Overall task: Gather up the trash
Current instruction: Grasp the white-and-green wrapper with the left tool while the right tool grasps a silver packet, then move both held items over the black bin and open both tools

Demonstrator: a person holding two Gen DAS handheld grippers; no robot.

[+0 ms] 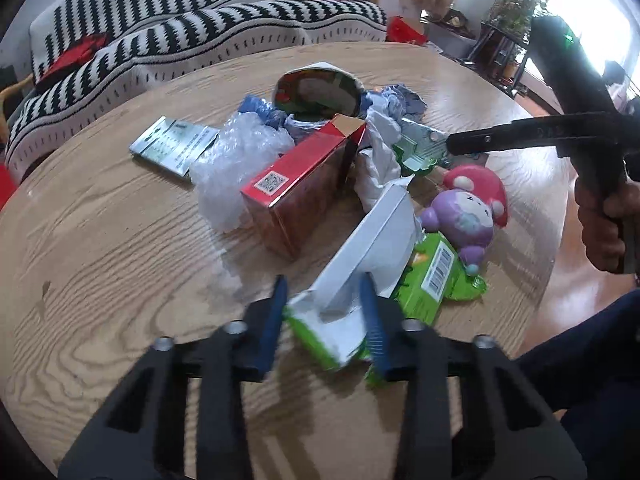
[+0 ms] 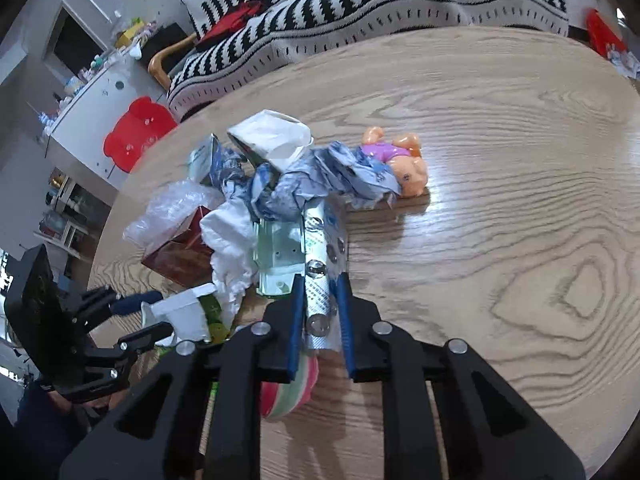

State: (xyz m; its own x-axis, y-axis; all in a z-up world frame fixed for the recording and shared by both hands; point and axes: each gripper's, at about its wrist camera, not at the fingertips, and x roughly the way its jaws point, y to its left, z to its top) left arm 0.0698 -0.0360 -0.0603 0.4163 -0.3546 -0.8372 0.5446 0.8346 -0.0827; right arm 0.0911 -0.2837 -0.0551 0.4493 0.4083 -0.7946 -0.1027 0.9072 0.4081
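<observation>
- The left hand-held gripper [image 1: 324,312] stood at the near edge of the desk [image 1: 100,240], its blue fingers [image 1: 276,312] set on either side of a torn green carton [image 1: 320,332] with a white inside; whether the pads actually pressed the carton could not be told.
- The right hand-held gripper [image 2: 320,308] was closed on a silver pill blister strip [image 2: 320,276], which lay between its blue fingers [image 2: 296,320].
- Just right of the green carton sat a purple and pink mushroom toy [image 1: 472,216].
- Beyond the green carton, in the middle of the pile, a red box [image 1: 300,184] lay tilted on the desk, open at its far end.
- Crumpled white tissue [image 1: 380,160] rested against the right side of the red box.
- Clear bubble wrap [image 1: 236,160] lay touching the left side of the red box.
- Further left of the red box, just beside the bubble wrap, a flat printed card [image 1: 172,146] lay on the desk.
- Behind the red box sat crumpled blue and white paper [image 1: 396,100] and an opened foil-lined snack packet [image 1: 316,92].
- In the right wrist view a small plastic doll [image 2: 400,164] lay on its side at the far right of the pile, touching the crumpled paper.
- Past the desk stood a sofa [image 1: 180,24] under a black and white striped cover.
</observation>
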